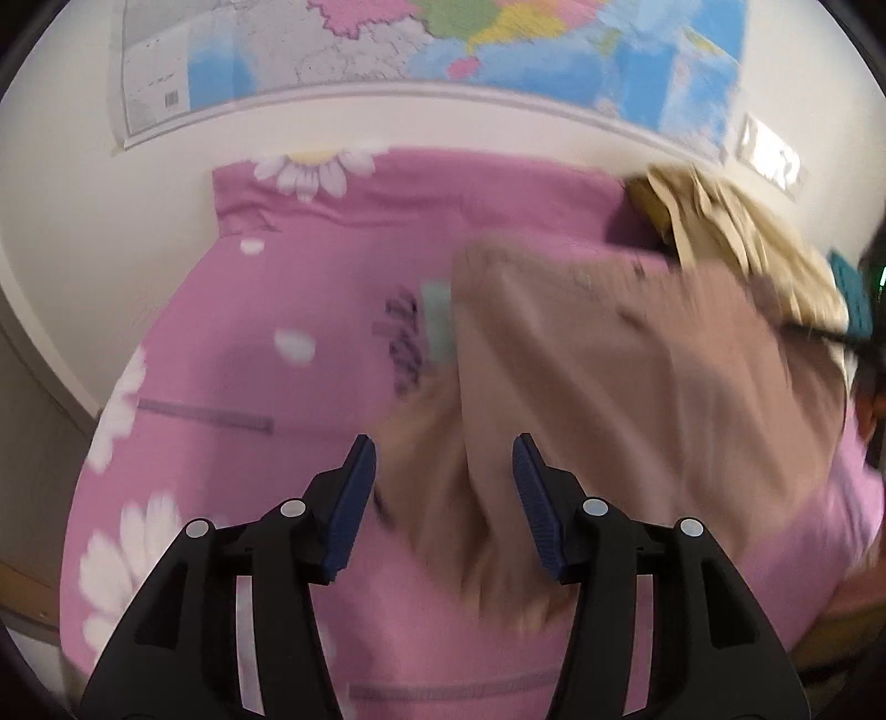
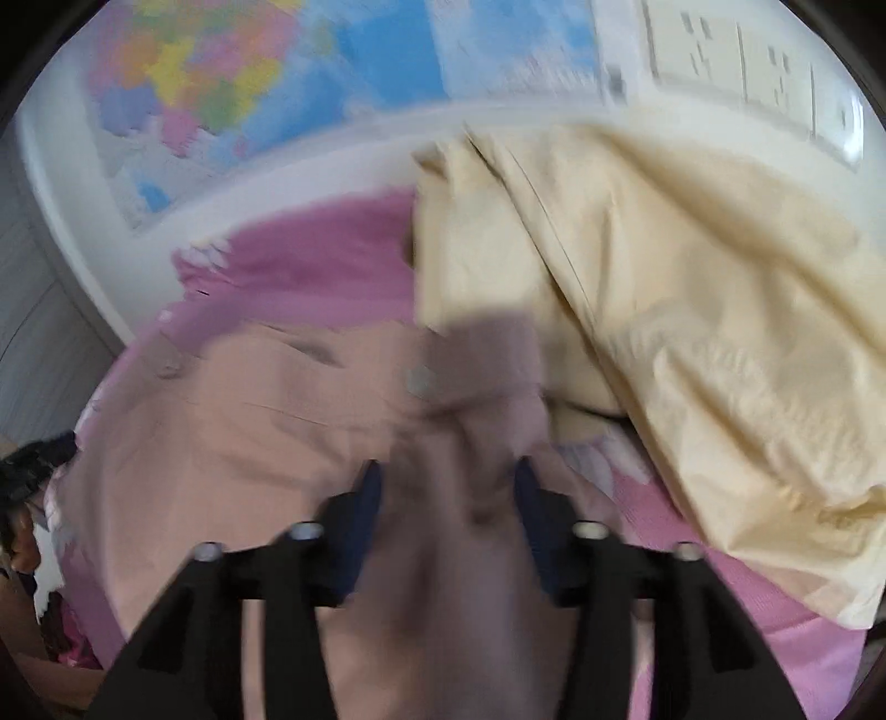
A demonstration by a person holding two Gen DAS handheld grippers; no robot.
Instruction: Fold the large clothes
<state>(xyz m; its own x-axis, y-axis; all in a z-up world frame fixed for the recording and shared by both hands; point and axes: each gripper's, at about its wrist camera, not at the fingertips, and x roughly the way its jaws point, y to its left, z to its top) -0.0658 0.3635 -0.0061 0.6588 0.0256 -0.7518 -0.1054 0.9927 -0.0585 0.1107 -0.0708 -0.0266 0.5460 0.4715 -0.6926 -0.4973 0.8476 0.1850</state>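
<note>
A dusty-pink garment (image 1: 637, 376) lies spread on a bed with a pink daisy-print sheet (image 1: 332, 232). My left gripper (image 1: 443, 448) hovers over the garment's near left edge, with its blue pads wide apart and nothing pressed between them. In the right wrist view the same garment (image 2: 238, 421) stretches off to the left. A loose, blurred bunch of it rises between the jaws of my right gripper (image 2: 448, 471), which stand well apart. The pink sheet (image 2: 310, 266) shows behind the garment.
A cream quilt (image 2: 692, 332) is heaped at the back right of the bed, its edge close to the garment; the quilt (image 1: 736, 221) also shows in the left view. A map (image 1: 498, 44) hangs on the white wall behind. The wall meets the bed's left side.
</note>
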